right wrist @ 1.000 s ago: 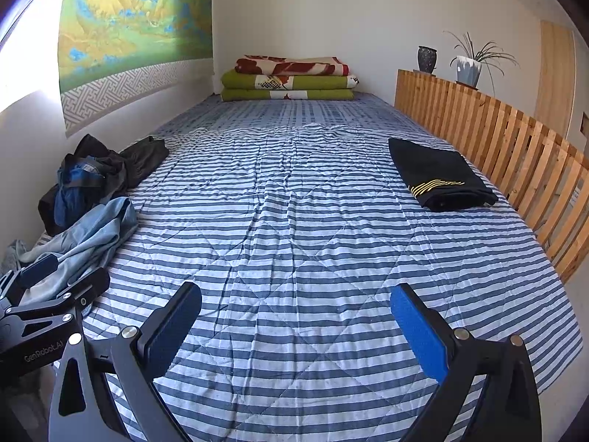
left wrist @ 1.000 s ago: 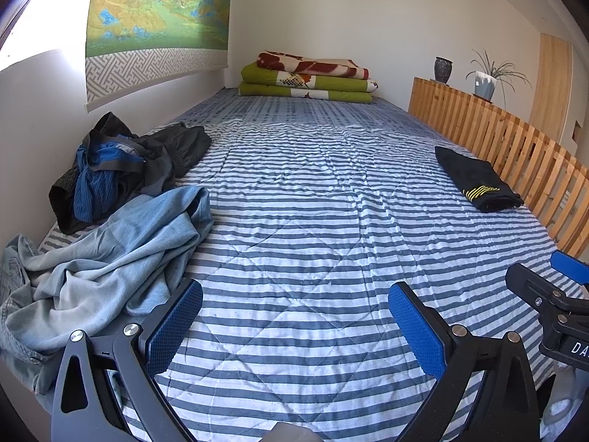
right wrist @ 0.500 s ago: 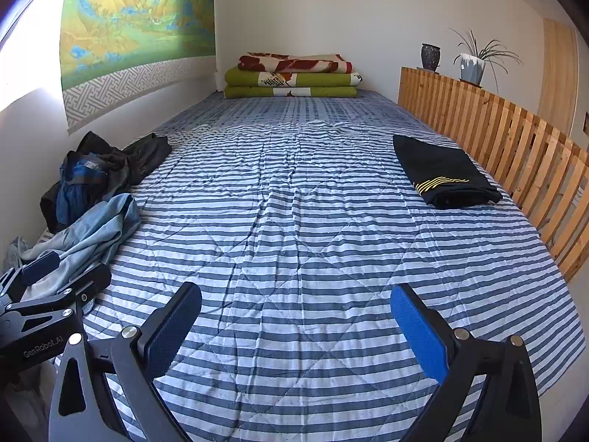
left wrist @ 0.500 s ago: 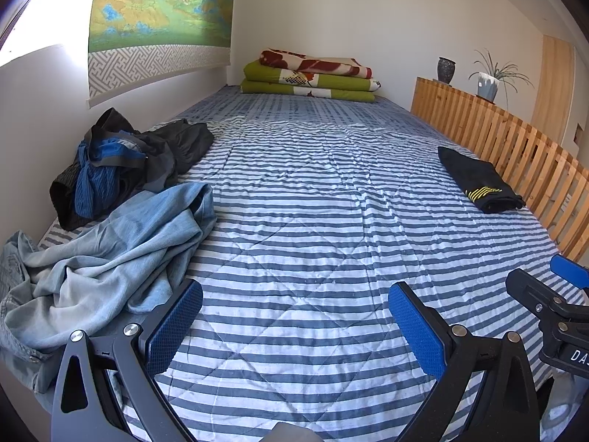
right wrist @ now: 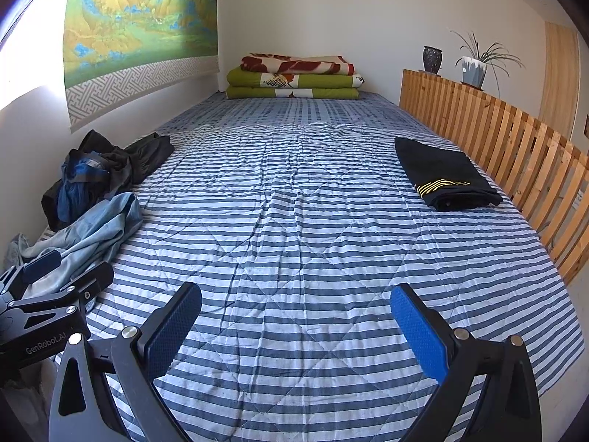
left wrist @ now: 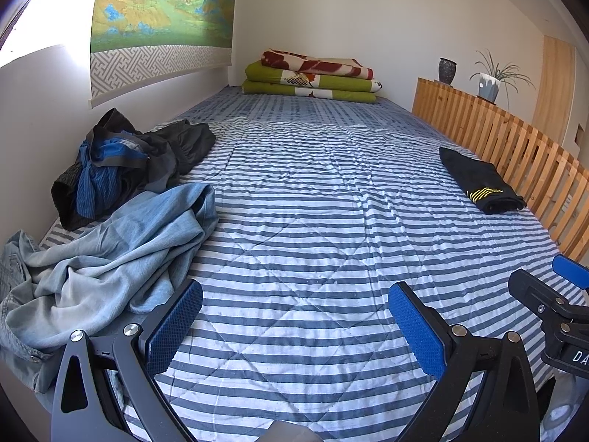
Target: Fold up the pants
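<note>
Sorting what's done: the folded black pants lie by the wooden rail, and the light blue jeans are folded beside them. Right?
Not quite. The light blue jeans lie crumpled by the opposite wall, unfolded, as the left wrist view shows. The folded black pants do lie by the wooden rail.

We see our left black plastic gripper (left wrist: 294,316) and right twin (right wrist: 296,316): blue textured pads (left wrist: 173,326), silver screws, white "GenRobot.AI" lettering.

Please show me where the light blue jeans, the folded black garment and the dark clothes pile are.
Light blue jeans (left wrist: 121,254), left wrist view: middle folds.
Folded black garment (right wrist: 441,171), right wrist view: top face.
Dark clothes pile (left wrist: 129,165), left wrist view: centre.
</note>
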Demonstrator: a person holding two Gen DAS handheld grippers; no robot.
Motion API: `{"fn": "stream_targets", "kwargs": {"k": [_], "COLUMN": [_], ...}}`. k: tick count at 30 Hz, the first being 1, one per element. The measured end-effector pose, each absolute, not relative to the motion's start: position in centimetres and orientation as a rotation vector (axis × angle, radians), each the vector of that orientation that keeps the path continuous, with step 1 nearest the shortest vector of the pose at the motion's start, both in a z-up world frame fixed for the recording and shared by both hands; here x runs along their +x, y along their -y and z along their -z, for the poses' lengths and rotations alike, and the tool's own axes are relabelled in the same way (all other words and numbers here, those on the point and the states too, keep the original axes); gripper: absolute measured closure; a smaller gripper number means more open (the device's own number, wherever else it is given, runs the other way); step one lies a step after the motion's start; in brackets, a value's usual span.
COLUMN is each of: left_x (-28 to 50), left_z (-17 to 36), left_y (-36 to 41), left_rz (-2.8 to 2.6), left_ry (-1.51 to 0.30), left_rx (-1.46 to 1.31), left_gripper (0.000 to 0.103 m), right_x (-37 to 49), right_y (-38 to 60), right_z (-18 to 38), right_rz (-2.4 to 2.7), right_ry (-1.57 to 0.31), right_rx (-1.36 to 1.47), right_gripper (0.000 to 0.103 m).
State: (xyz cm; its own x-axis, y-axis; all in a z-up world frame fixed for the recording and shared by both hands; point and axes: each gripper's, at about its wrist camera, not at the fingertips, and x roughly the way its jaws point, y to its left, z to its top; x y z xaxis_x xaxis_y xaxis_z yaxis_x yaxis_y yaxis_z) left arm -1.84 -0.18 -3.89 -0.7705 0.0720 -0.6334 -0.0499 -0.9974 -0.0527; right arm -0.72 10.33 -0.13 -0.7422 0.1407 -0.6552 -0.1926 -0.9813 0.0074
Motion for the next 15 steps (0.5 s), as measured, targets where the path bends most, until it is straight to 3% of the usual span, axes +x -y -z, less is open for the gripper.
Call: {"fn": "stream_targets", "kwargs": {"k": [15], "left_x": [-1.74], "left_z": [3.75], "left_y": [0.36], "left_rz": [-2.898], "left_ry": [0.050], "left_rx": [-1.045], "left_gripper": [0.001], "right_x": [-0.70], "right_y": [-10.11], "right_z": [0.17], "right_rz": [-2.777], "right_ry": [-0.102], "right_rx": [-1.038], "right_gripper": [0.002]}}
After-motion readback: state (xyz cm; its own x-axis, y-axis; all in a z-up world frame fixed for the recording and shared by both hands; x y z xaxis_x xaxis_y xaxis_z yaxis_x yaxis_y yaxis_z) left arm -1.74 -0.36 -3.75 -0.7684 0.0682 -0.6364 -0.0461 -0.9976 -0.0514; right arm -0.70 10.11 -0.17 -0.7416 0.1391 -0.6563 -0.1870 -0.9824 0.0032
